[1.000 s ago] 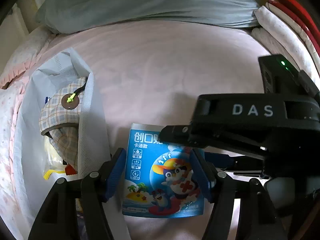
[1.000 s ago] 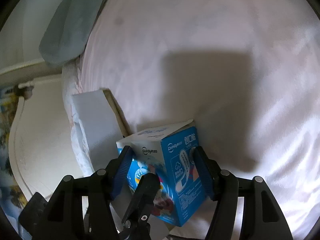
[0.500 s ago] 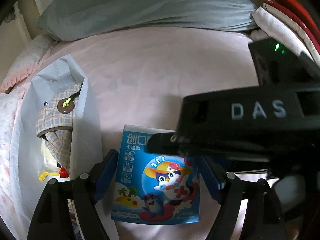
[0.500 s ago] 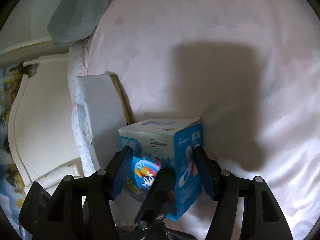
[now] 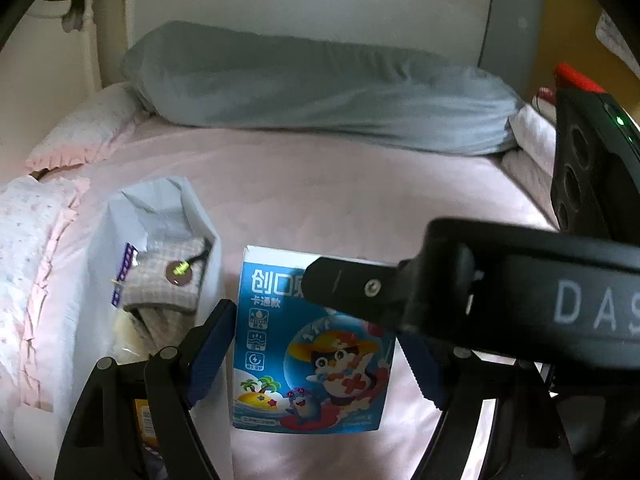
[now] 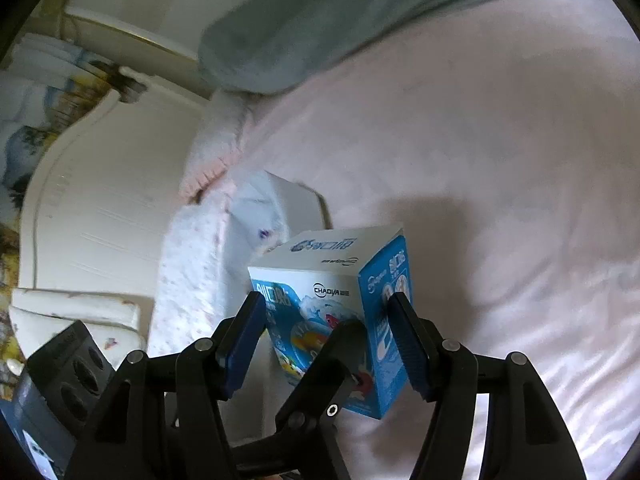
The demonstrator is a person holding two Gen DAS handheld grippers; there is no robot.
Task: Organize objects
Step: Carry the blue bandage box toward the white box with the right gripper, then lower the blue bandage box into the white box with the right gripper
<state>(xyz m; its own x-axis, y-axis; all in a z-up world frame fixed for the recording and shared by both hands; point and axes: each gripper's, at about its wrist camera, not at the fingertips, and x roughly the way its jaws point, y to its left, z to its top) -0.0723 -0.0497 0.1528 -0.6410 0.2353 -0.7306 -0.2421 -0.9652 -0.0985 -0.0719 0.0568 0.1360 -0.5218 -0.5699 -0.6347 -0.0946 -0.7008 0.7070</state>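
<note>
Blue box partly hidden; right gripper seemingly grips it.

Left gripper fingers apart, right gripper clamped.

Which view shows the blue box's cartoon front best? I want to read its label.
The left wrist view: the blue box faces the camera, front nearly whole, one corner hidden by a black tong. The right wrist view shows the box edge-on, top and side, front partly blocked.

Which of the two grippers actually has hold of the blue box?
The right gripper clamps the blue box across its sides; the left gripper stands open around it, pads clear.
</note>
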